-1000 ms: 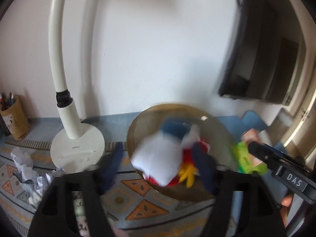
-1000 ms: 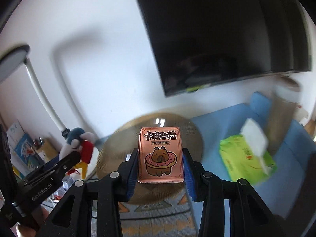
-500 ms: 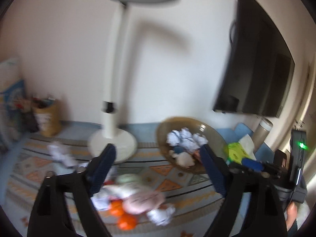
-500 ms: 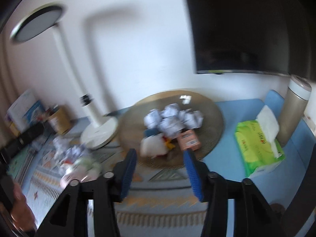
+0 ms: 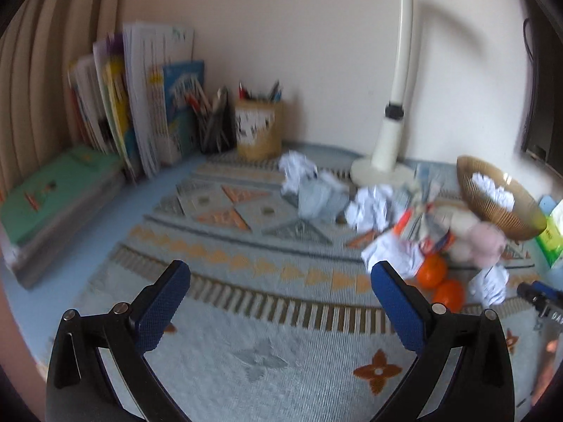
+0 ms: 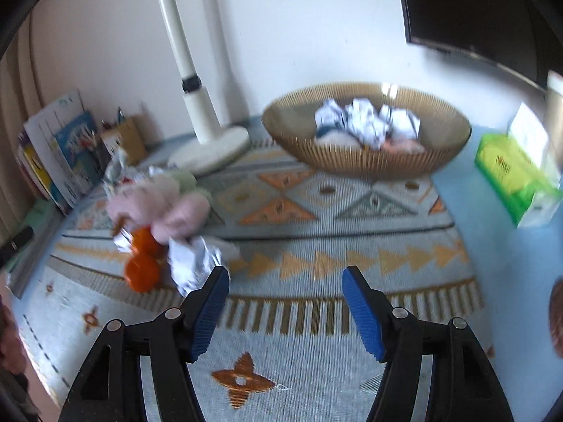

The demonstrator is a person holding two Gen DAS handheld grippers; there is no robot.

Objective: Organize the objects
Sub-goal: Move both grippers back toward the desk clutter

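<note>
My left gripper [image 5: 278, 270] hangs over the patterned mat [image 5: 246, 253], jaws opening wide with nothing between them. A pile lies to its right: crumpled paper balls [image 5: 373, 204], two oranges [image 5: 432, 270] and a pink plush [image 5: 482, 242]. My right gripper [image 6: 285, 274] is also opening and empty, low over the mat. The same oranges [image 6: 142, 270], paper ball [image 6: 191, 260] and pink plush [image 6: 169, 204] lie to its left. Beyond it stands the gold wire bowl [image 6: 366, 161], holding paper balls [image 6: 366, 123] and other items, partly hidden.
A white desk lamp [image 5: 390, 133] stands by the wall. Upright books [image 5: 147, 105], a pen holder [image 5: 258, 130] and a green box [image 5: 59, 183] fill the far left. A green tissue pack [image 6: 513, 176] sits right of the bowl, under a dark screen [image 6: 475, 7].
The left gripper let go of a white and blue plush, the right a card box, at the bowl. Both then swung away to the left and sank toward the mat, jaws wider.
</note>
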